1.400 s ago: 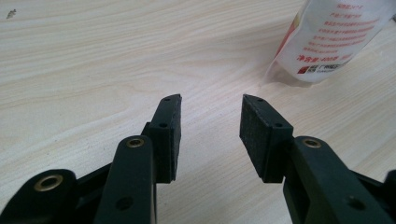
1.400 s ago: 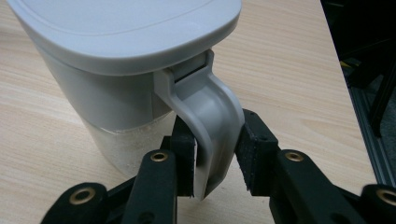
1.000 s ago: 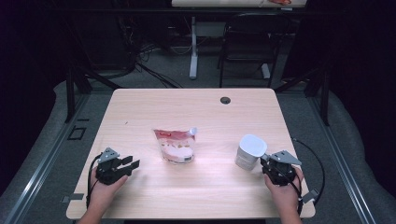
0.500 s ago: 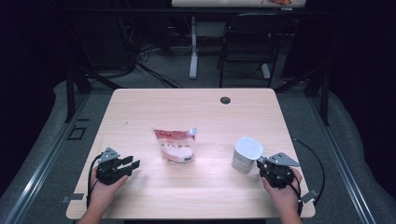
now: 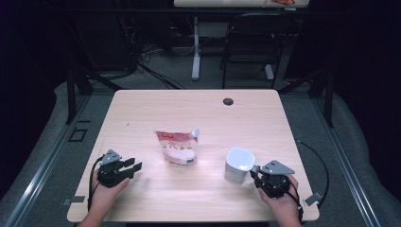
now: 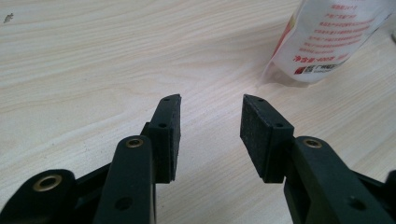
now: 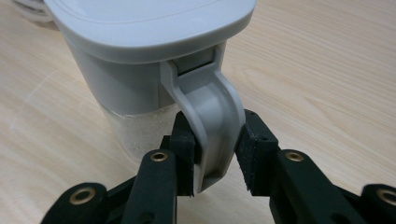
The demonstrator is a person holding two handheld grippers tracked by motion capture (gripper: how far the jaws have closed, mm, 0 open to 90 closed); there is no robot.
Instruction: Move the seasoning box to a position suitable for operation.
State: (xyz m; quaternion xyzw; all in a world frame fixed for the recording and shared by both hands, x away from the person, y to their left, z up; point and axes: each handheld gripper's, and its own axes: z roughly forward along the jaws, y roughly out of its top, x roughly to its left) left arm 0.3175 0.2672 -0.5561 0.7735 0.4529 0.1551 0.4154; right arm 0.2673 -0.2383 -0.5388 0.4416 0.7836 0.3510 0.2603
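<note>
Two black pads of the right gripper (image 7: 215, 156) pinch the grey handle (image 7: 212, 116) of a lidded jug (image 5: 238, 165), one pad pressed against each side of it. In the right gripper view the handle curves down from under the pale grey lid (image 7: 149, 23), and the lower, see-through part of the jug shows something white and grainy inside. From the high view the jug stands on the wooden table (image 5: 198, 106) near its front right, tilted a little, with the right gripper (image 5: 265, 176) just behind it toward the person and the right hand (image 5: 281, 201) wrapped around the gripper's body. A cable trails from that gripper off the table's right edge.

The left gripper (image 6: 210, 116) has its jaws spread, with bare wood between the pads and nothing touching them. In the high view it sits low over the front left of the table (image 5: 124, 166), held in the left hand (image 5: 101, 191), well apart from the jug.

Between the two grippers, nearer the middle of the table, lies a soft pouch (image 5: 177, 146), white and pink with a red band at the top and a small spout at one corner. Its lower end, with red print on white, shows at the upper right of the left gripper view (image 6: 327, 42). A small dark round hole (image 5: 228, 101) sits near the table's far edge.
</note>
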